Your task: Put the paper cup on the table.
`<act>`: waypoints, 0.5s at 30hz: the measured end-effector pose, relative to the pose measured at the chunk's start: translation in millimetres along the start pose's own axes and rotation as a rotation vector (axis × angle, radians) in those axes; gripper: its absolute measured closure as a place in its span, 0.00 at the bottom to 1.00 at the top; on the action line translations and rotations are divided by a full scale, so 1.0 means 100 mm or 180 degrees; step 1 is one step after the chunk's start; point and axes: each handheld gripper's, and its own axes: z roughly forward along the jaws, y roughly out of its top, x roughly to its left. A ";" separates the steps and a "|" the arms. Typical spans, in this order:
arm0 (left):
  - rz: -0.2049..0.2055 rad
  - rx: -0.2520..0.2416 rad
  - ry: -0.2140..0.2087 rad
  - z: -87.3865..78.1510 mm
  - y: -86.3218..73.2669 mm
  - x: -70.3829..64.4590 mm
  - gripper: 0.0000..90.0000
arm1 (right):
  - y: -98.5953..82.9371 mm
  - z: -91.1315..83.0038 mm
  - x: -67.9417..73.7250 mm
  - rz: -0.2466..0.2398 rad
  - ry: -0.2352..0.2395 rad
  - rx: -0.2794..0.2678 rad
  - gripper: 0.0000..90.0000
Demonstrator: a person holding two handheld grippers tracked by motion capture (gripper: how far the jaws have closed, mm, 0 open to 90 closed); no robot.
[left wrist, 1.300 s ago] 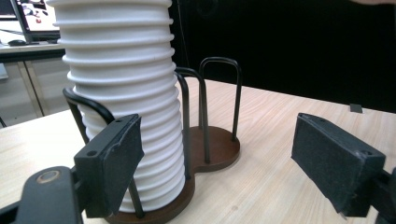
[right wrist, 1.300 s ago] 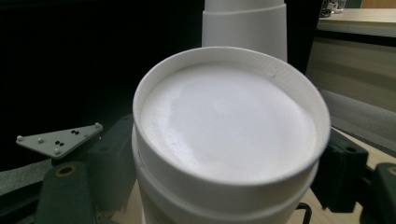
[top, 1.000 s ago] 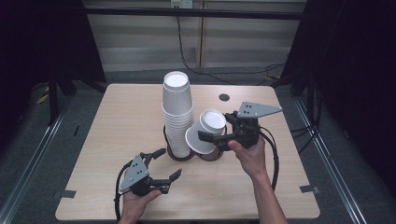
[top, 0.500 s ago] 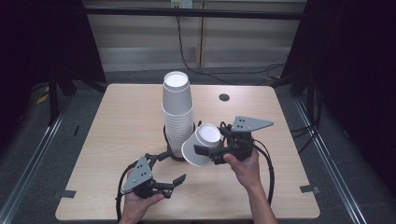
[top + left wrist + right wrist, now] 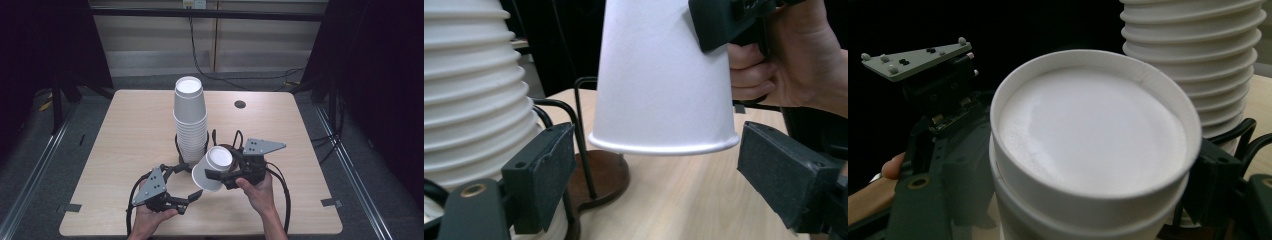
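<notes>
White paper cup [image 5: 210,169], black tongs [image 5: 216,176], light wood table [image 5: 130,125].

Between my right gripper's [image 5: 216,176] matt black rubbery pads I see a smooth white paper cup [image 5: 211,169]. Beside it, the ribbed stack of cups [image 5: 190,120] is matt paper. Beyond my left gripper [image 5: 189,190], the stand's glossy brown base [image 5: 601,176] rests on pale wood-grain table [image 5: 130,130].

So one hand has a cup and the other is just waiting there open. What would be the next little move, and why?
Probably close the left gripper on the rim end of the held cup. The right gripper grips it upside down, and in its own view a second cup seems nested beneath. The left gripper's jaws stand open on either side of the rim, beside the tall stack, well placed to pull one free.
</notes>
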 end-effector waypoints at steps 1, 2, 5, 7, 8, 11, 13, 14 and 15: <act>0.0008 -0.0040 -0.0035 0.02 0.00 0.00 0.17 | -0.01 0.01 0.00 0.0002 0.0010 0.0003 0.24; 0.0016 -0.0034 -0.0021 0.02 0.00 0.00 0.17 | -0.02 0.02 0.02 -0.0015 0.0028 0.0019 0.24; -0.0001 0.0003 -0.0124 0.07 -0.01 0.02 0.17 | -0.04 0.03 0.03 -0.0010 0.0027 0.0030 0.24; 0.0014 0.0011 -0.0146 0.08 -0.01 0.02 0.17 | -0.05 0.04 0.03 -0.0006 0.0035 0.0033 0.24; 0.0010 0.0006 -0.0151 0.09 -0.01 0.02 0.17 | -0.05 0.05 0.03 -0.0002 0.0040 0.0036 0.24; -0.0004 -0.0011 -0.0199 0.12 -0.02 0.04 0.16 | -0.06 0.07 0.04 -0.0012 0.0074 0.0051 0.24; -0.0037 0.0006 -0.0241 0.14 -0.03 0.05 0.13 | -0.06 0.09 0.06 -0.0022 0.0103 0.0056 0.24; -0.0037 0.0025 -0.0246 0.15 -0.03 0.05 0.12 | -0.07 0.10 0.06 -0.0029 0.0104 0.0054 0.24; -0.0058 0.0025 -0.0282 0.16 -0.03 0.05 0.11 | -0.07 0.10 0.07 -0.0038 0.0116 0.0048 0.24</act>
